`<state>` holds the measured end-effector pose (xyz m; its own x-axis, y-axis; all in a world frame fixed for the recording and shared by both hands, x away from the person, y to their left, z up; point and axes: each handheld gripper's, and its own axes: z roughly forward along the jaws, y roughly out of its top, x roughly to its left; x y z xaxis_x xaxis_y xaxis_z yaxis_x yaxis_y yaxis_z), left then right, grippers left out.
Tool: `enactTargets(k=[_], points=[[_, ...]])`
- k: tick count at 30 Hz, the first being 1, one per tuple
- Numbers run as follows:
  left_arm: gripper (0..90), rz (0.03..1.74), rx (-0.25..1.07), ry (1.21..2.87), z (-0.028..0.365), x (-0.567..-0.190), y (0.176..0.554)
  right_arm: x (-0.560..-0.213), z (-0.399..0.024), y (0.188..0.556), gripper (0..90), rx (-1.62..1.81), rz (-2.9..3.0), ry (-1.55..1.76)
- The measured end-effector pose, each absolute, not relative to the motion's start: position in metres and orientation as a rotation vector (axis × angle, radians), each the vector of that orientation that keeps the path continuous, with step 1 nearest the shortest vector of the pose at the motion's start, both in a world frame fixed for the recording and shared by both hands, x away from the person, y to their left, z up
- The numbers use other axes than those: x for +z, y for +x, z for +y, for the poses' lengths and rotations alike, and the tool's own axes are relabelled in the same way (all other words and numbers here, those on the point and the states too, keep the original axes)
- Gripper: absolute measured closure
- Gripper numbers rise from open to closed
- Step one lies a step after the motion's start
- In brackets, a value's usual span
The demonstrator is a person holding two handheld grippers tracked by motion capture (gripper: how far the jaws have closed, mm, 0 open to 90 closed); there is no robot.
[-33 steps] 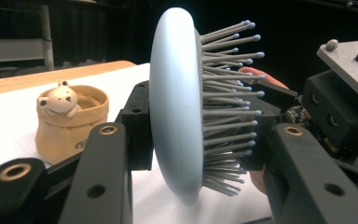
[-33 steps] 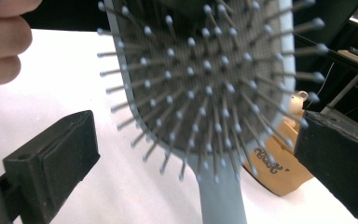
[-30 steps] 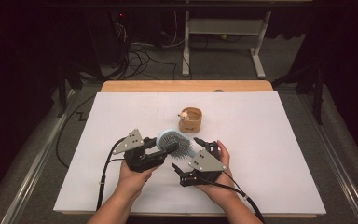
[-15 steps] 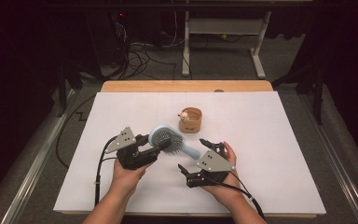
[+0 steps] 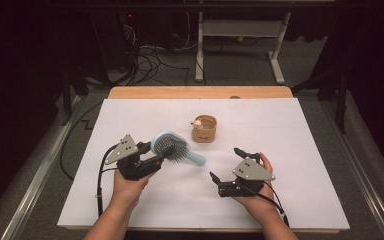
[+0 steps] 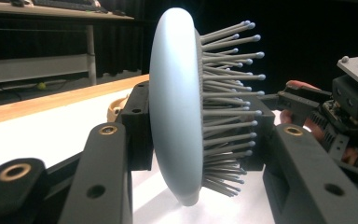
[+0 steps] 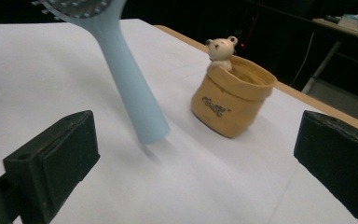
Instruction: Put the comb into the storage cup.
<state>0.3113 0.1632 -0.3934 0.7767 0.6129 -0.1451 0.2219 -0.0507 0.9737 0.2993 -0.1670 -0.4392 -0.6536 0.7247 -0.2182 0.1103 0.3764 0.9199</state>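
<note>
You look down from above; both gripper views sit low and close, sharing the hairbrush.

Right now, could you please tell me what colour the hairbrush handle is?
Pale blue; the hairbrush handle shows best in the right gripper view.

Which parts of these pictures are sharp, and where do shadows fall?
Left gripper view: pale blue plastic hairbrush sharp, dark background. Right gripper view: tan bear-topped pot clear, near jaws soft, faint shadow under the brush handle. High view: white table sheet bright, surroundings dim.
</note>
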Motion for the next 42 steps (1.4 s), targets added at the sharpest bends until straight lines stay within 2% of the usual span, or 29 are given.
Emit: enactTargets(k=[30, 42], points=[[57.3, 0.732, 0.484, 1.599, 0.196, -0.388, 0.309, -0.451, -0.247, 0.299, 0.3, 1.303, 1.922, 1.003], [57.3, 0.738, 0.501, 1.585, 0.198, -0.385, 0.308, -0.451, -0.253, 0.296, 0.3, 1.318, 1.904, 1.011]])
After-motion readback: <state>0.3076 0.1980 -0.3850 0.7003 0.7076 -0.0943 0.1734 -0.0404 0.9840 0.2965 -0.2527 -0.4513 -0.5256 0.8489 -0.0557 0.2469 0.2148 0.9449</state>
